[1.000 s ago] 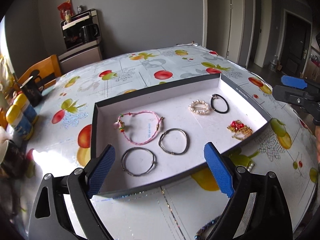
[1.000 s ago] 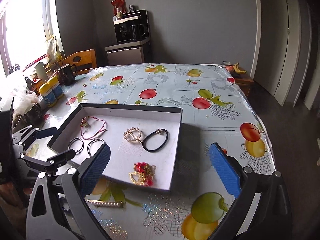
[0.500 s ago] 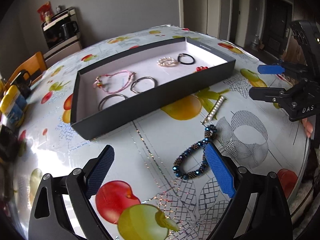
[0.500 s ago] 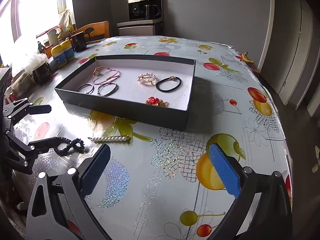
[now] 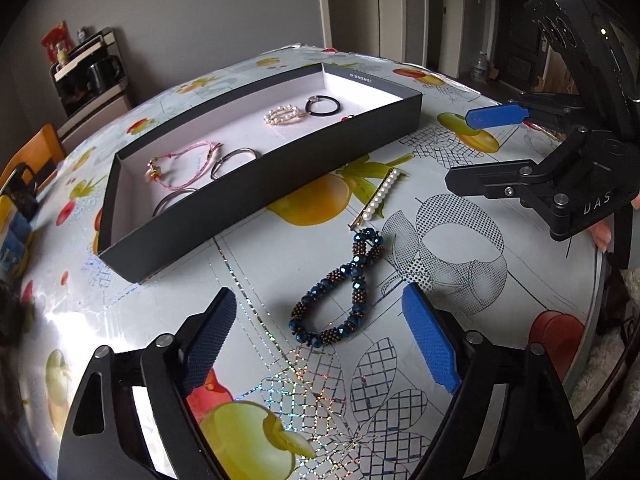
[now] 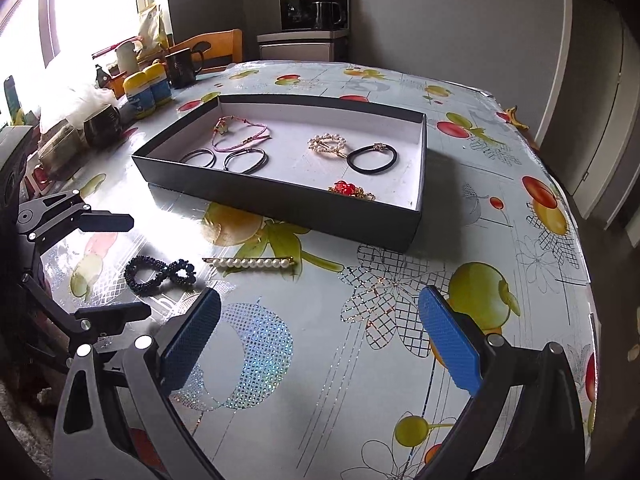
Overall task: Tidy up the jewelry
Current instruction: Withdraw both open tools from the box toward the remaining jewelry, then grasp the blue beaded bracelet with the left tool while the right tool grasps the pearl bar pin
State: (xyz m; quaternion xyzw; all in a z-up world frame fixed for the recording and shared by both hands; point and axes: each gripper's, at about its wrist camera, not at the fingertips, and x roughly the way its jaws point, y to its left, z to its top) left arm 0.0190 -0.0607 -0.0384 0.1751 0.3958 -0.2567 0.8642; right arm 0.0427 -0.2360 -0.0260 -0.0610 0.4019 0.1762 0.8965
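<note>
The left tool (image 5: 316,336) hangs low over the near part of the desk (image 6: 320,380), its blue pads spread wide and holding nothing. The dark beaded bracelet (image 5: 340,288), twisted into a figure eight, lies on the cloth between and just beyond the pads, touching neither. Half a second ago it sat nearer the right pad; it now lies more centred in the gap and looms larger. Bare cloth surrounds the bracelet on its near side. Beyond it the pearl hair clip (image 5: 380,196) lies apart from it, and just behind the clip stands the near wall of the black tray (image 5: 256,192), low but upright. Inside the tray lie a pink cord bracelet (image 6: 240,136), two grey bangles (image 6: 224,158), a pearl brooch (image 6: 326,145), a black hair tie (image 6: 372,159) and a red and gold piece (image 6: 350,190) against the near wall.

The right tool (image 6: 320,340) is also wide open and empty, over bare cloth right of the bracelet and near the desk's rounded near edge. Cups and bottles (image 6: 148,88) crowd the far left corner, well apart.
</note>
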